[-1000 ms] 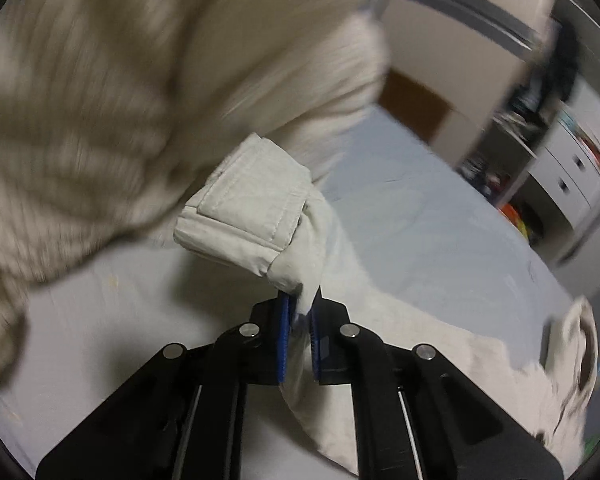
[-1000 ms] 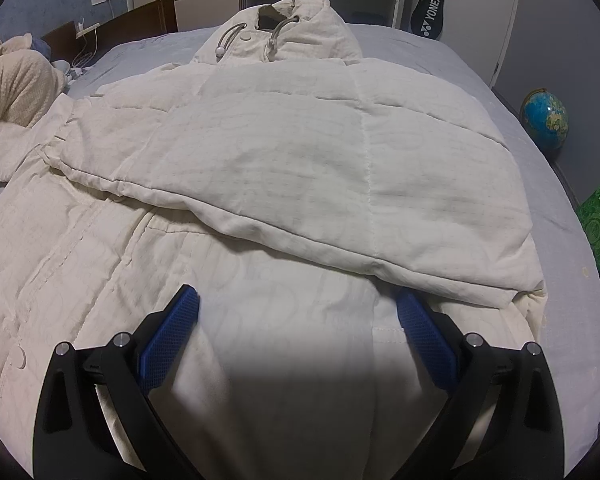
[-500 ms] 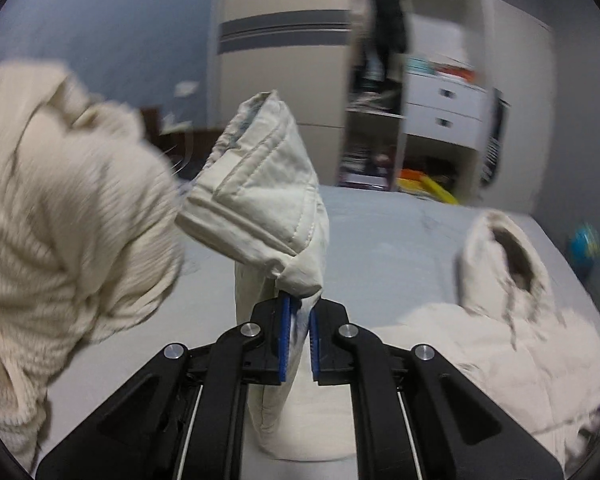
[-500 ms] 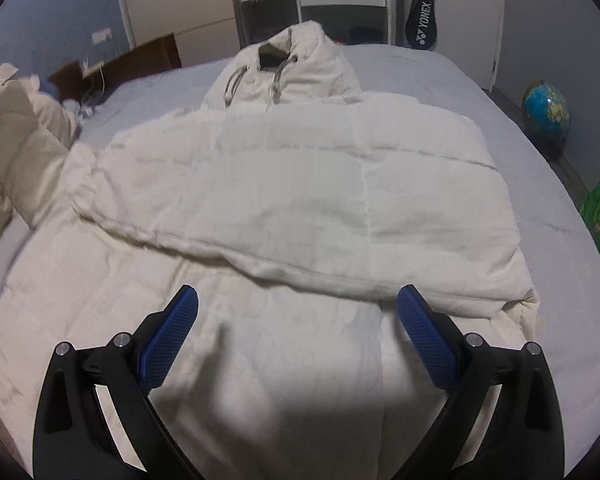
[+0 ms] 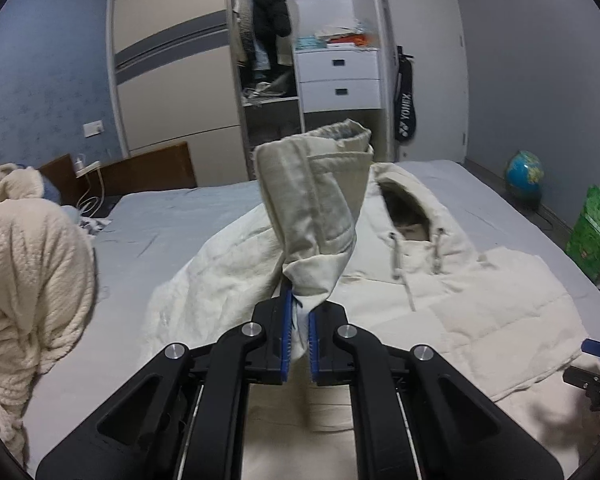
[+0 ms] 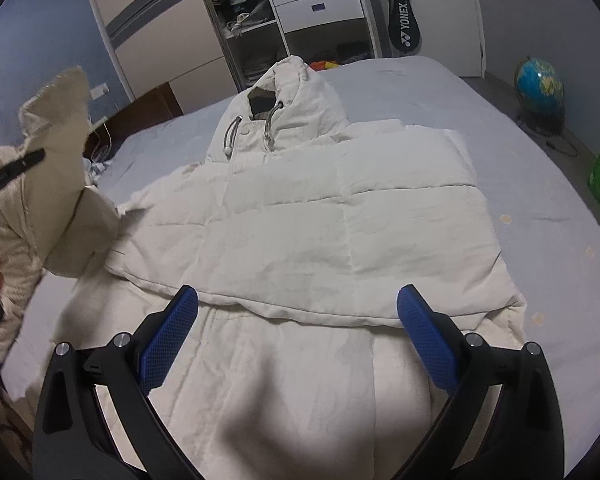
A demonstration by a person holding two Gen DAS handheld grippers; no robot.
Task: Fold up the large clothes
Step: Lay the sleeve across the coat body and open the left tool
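Left gripper (image 5: 298, 320): pressed together on the cream sleeve (image 5: 316, 208) of the puffer jacket (image 5: 480, 300); the blue pads pinch a fold of fabric near the cuff, and the sleeve stands up above the jaws toward 12 o'clock in the left wrist view, its cuff end topmost.

Right gripper (image 6: 298, 336): spread wide, nothing between the blue pads (image 6: 168, 336); it hangs over the jacket's lower part, the pads on either side of the folded-over edge (whether they touch the fabric I cannot tell).

Puffer jacket (image 6: 340, 220): lies flat on the bed (image 6: 540, 220), front side up, filling the centre of the right wrist view; hood (image 6: 288, 92) at 12 o'clock with two drawcords (image 6: 272, 124) hanging from it; a quilted panel is folded across the chest, its lower edge running from 9 to 3 o'clock just beyond the right pads.

Lifted sleeve (image 6: 60, 184): at 9 o'clock in the right wrist view, raised off the bed at the jacket's left side (a dark part of the left gripper crosses it).

Knit garment (image 5: 28, 288): cream ribbed cloth at 9 o'clock in the left wrist view, beside the jacket.

Surroundings: open wardrobe (image 5: 268, 40) with white drawers (image 5: 340, 76) at 12 o'clock beyond the bed; globe (image 5: 524, 172) and green bag (image 5: 592, 232) on the floor at 3 o'clock.
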